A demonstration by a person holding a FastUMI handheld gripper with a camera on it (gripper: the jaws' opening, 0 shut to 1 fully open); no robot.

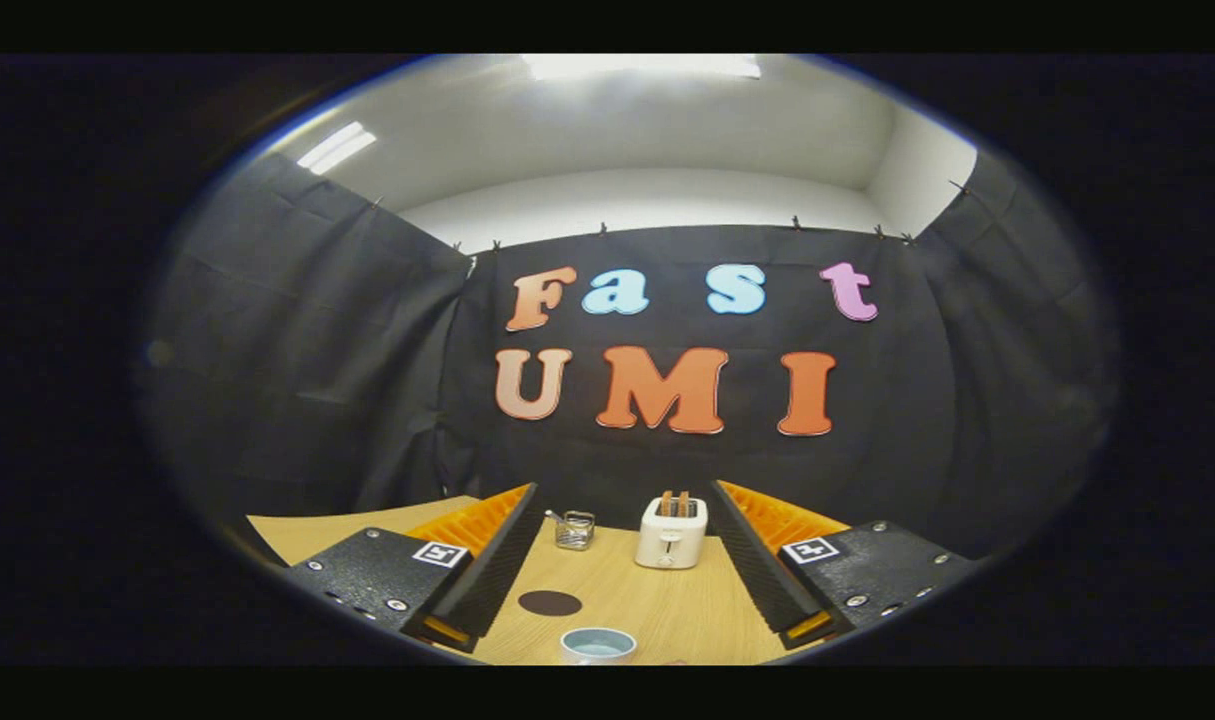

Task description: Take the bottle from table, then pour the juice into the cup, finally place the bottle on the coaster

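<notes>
1. Nearest, the cup (598, 645) sits on the surface (657, 600) between the fingers of the tool (622, 628), which gape wide and hold nothing.
2. Just beyond lies the coaster (550, 603); farther off, a toaster (671, 534) and wire basket (573, 530).
3. I cannot place the bottle; likely smooth and sloshing, so grip mid-body.

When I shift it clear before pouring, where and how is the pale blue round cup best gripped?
Probably its side wall just under the rim. The pale blue round cup stands upright on the light wooden table, low between the open gripper's fingers; no handle shows. Lower from this near side, one finger on each flank.
</notes>
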